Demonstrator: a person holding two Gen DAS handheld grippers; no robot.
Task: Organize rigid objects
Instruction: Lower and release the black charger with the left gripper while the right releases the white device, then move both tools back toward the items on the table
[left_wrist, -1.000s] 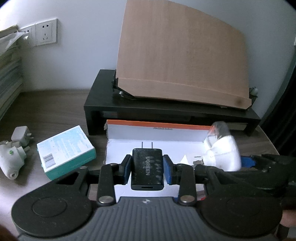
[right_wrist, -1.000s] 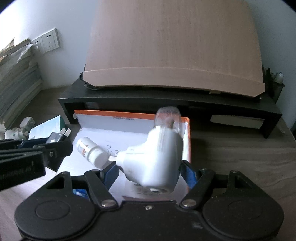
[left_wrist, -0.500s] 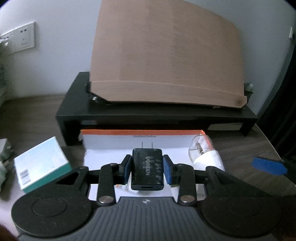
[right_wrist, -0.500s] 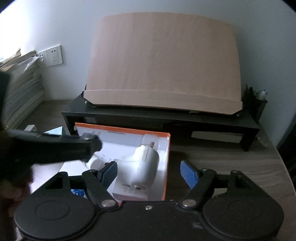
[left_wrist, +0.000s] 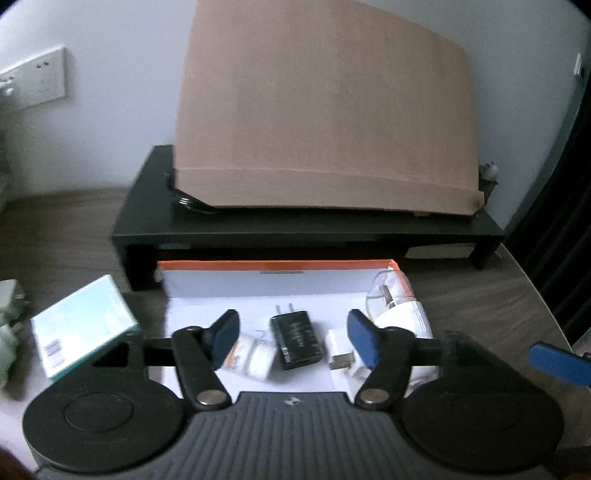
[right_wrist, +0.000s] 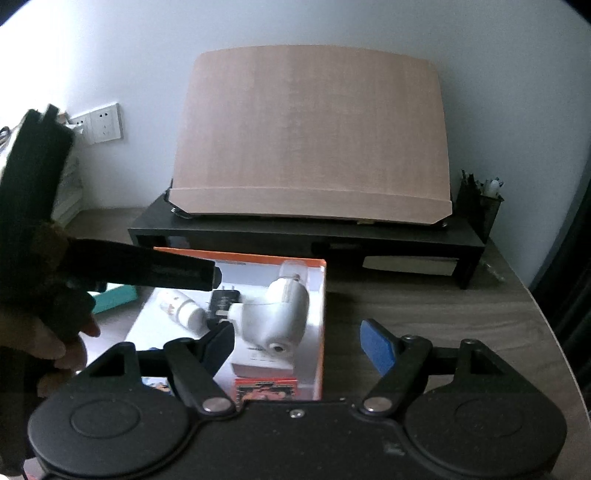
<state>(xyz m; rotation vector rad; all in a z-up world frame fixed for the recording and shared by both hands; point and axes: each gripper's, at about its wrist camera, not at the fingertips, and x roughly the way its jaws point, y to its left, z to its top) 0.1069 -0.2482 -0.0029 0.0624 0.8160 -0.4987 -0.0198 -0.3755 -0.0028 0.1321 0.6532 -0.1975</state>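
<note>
A white box with an orange rim (left_wrist: 277, 265) lies open on the desk. Inside lie a black charger (left_wrist: 295, 339), a small white bottle (left_wrist: 251, 355), a white plug adapter (left_wrist: 341, 350) and a white bulb-socket adapter (left_wrist: 400, 314). My left gripper (left_wrist: 293, 341) is open above the box, with the black charger lying loose between its fingers. My right gripper (right_wrist: 297, 345) is open and empty over the box's right edge (right_wrist: 323, 325), close to the bulb-socket adapter (right_wrist: 277, 314). The black charger (right_wrist: 221, 302) and the bottle (right_wrist: 181, 308) also show there.
A teal and white box (left_wrist: 83, 325) lies left of the open box, with white plugs (left_wrist: 9, 321) at the far left edge. A black desk riser (left_wrist: 306, 229) carrying a tilted wooden board (left_wrist: 325, 122) stands behind. A pen holder (right_wrist: 480, 206) stands at the back right.
My left gripper has opened and let the black charger drop into the box. My right gripper released the white bulb-socket adapter earlier and has drawn back and to the right.
</note>
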